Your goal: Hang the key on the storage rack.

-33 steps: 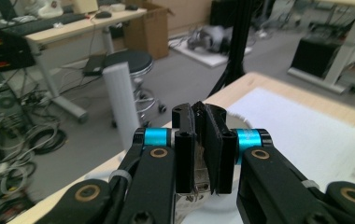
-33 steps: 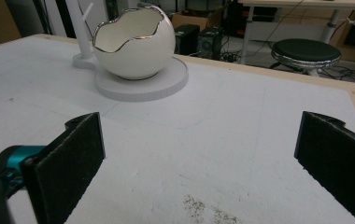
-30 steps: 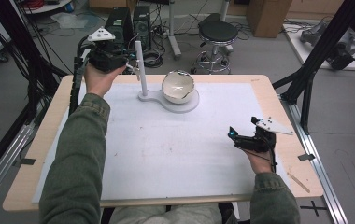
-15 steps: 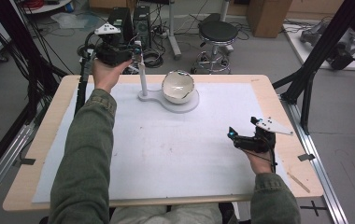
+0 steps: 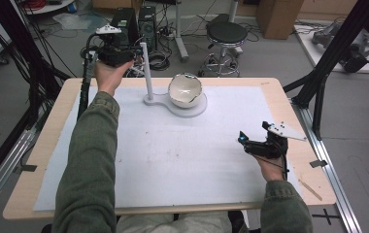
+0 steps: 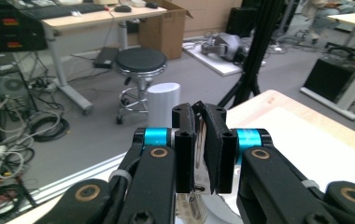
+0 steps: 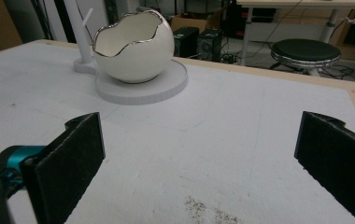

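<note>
High view: my left gripper (image 5: 133, 52), jaws shut on nothing, nears the white post (image 5: 147, 68); my right gripper (image 5: 245, 141) rests wide open.

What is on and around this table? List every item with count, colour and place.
Egg-shaped bowl: one, white with a silver jagged rim, on the stand's round base.
Stand: one, white, upright post beside the bowl, far side of the mat.
Mat: one, white, covering the tabletop.
Table: one, light wood.
Stool: one, black seat, on the floor beyond the table.
Left gripper: black, jaws shut, near the post's top.
Right gripper: black, jaws open, near the table's right edge.
</note>
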The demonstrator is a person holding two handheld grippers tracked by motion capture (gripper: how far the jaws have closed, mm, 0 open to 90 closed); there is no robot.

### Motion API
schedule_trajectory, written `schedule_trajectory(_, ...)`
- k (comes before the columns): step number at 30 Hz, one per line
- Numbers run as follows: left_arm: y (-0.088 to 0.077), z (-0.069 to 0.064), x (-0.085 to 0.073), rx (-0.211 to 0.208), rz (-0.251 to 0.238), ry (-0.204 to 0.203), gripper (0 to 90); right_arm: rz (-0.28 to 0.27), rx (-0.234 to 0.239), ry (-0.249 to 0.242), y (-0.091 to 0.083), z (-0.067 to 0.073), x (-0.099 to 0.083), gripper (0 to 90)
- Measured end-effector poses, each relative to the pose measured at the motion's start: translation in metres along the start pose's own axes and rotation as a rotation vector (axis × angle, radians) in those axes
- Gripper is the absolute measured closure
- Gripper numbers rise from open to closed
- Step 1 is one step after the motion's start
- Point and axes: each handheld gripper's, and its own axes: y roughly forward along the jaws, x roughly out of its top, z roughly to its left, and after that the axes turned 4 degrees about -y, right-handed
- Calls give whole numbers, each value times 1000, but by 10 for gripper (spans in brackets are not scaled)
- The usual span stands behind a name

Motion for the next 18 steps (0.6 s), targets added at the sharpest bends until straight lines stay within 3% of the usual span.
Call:
schedule_trajectory(11,3,3,-4,-2,9,-20,824,1,-4,3,-1,-1,0,6)
schedule_trajectory(16,-2,1,-2,19,31,-12,817,2,-5,6,-1,-1,0,6)
schedule_trajectory(18,-4,0,-1,5,47,-4,735,3,-5,5,-1,-1,-1,6)
